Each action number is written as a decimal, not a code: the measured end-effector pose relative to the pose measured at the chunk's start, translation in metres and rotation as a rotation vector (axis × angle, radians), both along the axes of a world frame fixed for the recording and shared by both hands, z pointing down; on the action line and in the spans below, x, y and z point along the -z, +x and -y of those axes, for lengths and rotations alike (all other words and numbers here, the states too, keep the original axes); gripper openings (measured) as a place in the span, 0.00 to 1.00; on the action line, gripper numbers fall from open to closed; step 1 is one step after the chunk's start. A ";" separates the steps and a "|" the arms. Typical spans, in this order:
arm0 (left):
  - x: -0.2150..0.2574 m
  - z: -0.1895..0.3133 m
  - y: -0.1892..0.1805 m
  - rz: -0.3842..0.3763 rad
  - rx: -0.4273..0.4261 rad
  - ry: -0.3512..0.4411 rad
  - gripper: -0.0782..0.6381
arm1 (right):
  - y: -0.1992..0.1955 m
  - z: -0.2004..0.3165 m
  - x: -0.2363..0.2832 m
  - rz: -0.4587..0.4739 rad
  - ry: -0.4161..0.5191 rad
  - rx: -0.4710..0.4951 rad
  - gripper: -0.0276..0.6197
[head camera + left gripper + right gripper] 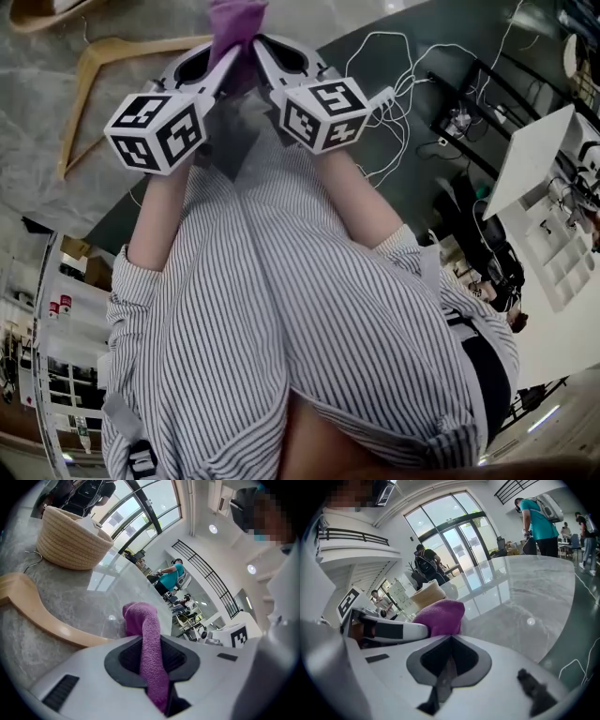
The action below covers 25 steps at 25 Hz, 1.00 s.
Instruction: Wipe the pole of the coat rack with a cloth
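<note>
So, table (93, 602): a big grey stone top is spreading out under both grippers, shiny and hard.
Coat rack pole: I am not seeing it in any view, so I am not able to say where it is standing.
Hanger (42, 620): a wooden hanger is lying flat on the table, just past the left gripper.
Basket (70, 541): a round woven basket is sitting further back on the table, well apart from the cloth.
Left gripper (151, 663): its two jaws are squeezing the purple cloth between them, and the top of the cloth is poking out past the tips.
Right gripper (450, 658): its jaws are pressing together with nothing between them, as far as I am seeing. It is pointing at the cloth, which is bunching up just past its tips.
Cloth (143, 620): it is hanging in the left gripper, above the table.
How the cloth is going to handle: I am guessing it is soft, fluffy, light and floppy, so it is not going to break but it may slip or fold.
Where to hold: I am thinking a thick fold near the middle is best, leaving a loose end to wrap on the pole.
</note>
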State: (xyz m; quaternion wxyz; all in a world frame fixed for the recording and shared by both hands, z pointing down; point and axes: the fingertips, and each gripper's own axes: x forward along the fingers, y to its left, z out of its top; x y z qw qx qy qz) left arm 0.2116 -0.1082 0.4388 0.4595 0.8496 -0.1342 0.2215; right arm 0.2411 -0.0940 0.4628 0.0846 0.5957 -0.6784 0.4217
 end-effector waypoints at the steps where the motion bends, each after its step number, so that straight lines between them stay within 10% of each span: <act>1: 0.000 0.001 -0.001 -0.002 0.004 -0.002 0.22 | -0.001 0.001 0.000 -0.001 0.001 0.002 0.07; 25: -0.001 0.039 -0.077 -0.013 0.100 -0.009 0.22 | -0.068 0.031 0.010 -0.026 0.026 0.064 0.07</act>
